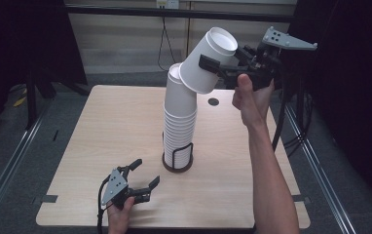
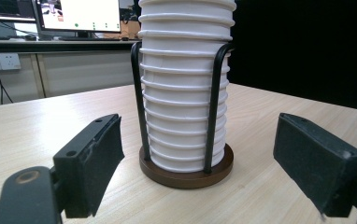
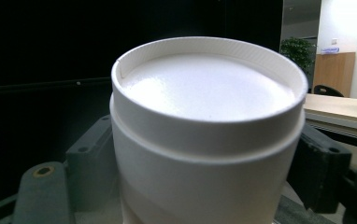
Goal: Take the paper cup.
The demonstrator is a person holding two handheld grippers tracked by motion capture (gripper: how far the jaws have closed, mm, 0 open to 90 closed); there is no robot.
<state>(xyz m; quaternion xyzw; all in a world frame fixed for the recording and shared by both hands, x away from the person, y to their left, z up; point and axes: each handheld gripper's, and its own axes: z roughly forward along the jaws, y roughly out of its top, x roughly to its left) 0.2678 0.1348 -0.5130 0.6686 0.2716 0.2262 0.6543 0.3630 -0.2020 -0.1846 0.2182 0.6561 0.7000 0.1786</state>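
While the right gripper (image 1: 223, 68) pinches a single white paper cup (image 1: 207, 61) about its wall, that cup is held high above the far half of the desk (image 1: 101, 146), upside down and tilted, its closed base up and toward the gripper, its open mouth down and toward the top of the stack of cups (image 1: 179, 122). In the right gripper view the cup's base (image 3: 209, 88) faces the camera and both jaws press against its sides.

The stack stands upright in a black wire holder on a round brown base (image 1: 177, 163), at about the middle of the desk, slightly toward the near edge. The lifted cup's lower rim lies just beside the topmost stacked cup, overlapping it in the high view; whether they touch cannot be told.

The left gripper (image 1: 140, 178) rests low near the near edge, left of the holder, jaws spread and holding nothing. In the left gripper view the holder (image 2: 186, 170) stands ahead, between the two jaws but beyond them.

Judgement: the coming move turns on the cup's long axis. It leans away from the stack's vertical axis toward the right gripper, which is the nearer hand to it.
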